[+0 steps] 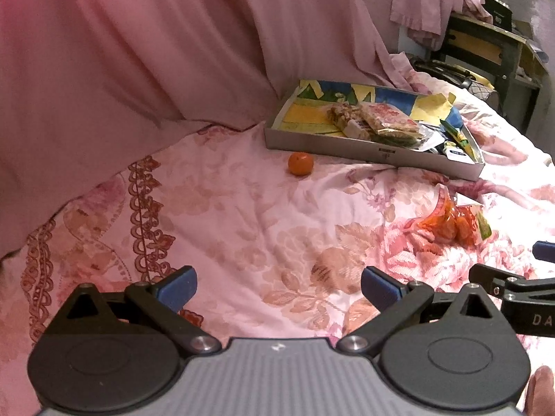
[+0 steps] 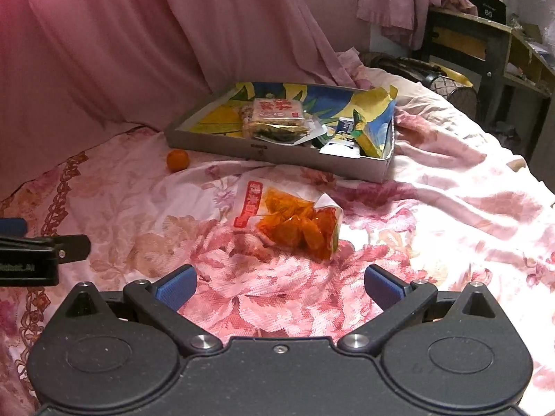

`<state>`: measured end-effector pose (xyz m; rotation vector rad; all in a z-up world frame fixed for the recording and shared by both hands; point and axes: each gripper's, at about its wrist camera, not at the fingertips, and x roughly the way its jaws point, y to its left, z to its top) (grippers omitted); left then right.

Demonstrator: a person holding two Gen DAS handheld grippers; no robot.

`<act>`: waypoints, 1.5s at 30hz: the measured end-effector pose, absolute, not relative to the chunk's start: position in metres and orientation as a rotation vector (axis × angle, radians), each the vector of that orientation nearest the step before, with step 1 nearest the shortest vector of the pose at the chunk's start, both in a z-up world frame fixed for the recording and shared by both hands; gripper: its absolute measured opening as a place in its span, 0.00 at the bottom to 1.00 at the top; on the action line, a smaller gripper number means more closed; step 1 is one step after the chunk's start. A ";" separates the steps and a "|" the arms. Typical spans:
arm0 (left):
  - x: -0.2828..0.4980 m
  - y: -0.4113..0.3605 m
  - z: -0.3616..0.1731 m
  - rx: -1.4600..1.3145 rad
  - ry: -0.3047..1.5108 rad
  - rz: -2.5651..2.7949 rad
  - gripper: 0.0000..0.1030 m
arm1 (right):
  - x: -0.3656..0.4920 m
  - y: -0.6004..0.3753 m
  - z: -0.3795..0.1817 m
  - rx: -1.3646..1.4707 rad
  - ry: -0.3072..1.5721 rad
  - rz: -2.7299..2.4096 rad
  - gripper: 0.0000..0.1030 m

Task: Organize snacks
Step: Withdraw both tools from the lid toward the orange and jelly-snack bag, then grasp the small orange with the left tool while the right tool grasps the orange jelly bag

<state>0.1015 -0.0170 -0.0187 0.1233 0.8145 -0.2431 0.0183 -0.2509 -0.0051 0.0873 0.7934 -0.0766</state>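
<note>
A pink curtain (image 1: 138,52) hangs along the left and back, its folds meeting the flowered bedspread (image 1: 242,215) just behind a small round orange fruit (image 1: 300,163), which lies alone on the cloth near the front left corner of the tray (image 1: 322,145). The tray is a shallow grey cardboard box lined with blue and yellow paper; inside it a stack of clear-wrapped bars with red printing (image 2: 274,118) sits toward the middle, and small green, white and blue sachets (image 2: 341,138) crowd the right end. In front of the tray, apart from its wall, lies a crumpled clear bag of orange pieces (image 2: 295,225) with a red and white label on its left side. The left gripper (image 1: 279,289) hangs above bare bedspread, jaws spread wide and holding nothing, with open cloth between it and the fruit. The right gripper (image 2: 281,287) is likewise spread wide and empty, the bag of orange pieces lying just ahead of its fingers with a strip of cloth between. The left wrist view shows the bag only from the side, its label hidden, and catches a finger (image 1: 541,391) at the lower right corner; the right wrist view shows the label and the tray's torn right corner. At the far right a dark wooden shelf unit (image 2: 485,45) stands beyond the bed's edge, with pink cloth draped over it.
</note>
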 end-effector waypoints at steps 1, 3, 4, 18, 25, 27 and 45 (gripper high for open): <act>0.103 -0.017 -0.020 0.120 0.820 -0.242 1.00 | 0.019 -0.251 -0.005 0.086 0.794 -0.075 0.99; 0.106 -0.017 -0.021 0.117 0.826 -0.245 1.00 | 0.020 -0.252 -0.005 0.081 0.796 -0.076 0.99; 0.107 -0.017 -0.021 0.117 0.827 -0.248 1.00 | 0.021 -0.252 -0.005 0.080 0.799 -0.073 0.99; 0.129 -0.026 -0.030 0.104 0.853 -0.298 1.00 | 0.042 -0.258 -0.006 0.003 0.805 -0.023 0.99; 0.141 -0.032 -0.034 0.126 0.845 -0.312 1.00 | 0.054 -0.263 -0.014 -0.043 0.832 -0.014 0.99; 0.145 -0.034 -0.036 0.140 0.835 -0.319 1.00 | 0.057 -0.265 -0.015 -0.058 0.828 -0.011 0.99; 0.202 -0.035 -0.058 0.147 0.729 -0.367 1.00 | 0.101 -0.298 -0.034 -0.190 0.909 0.093 0.99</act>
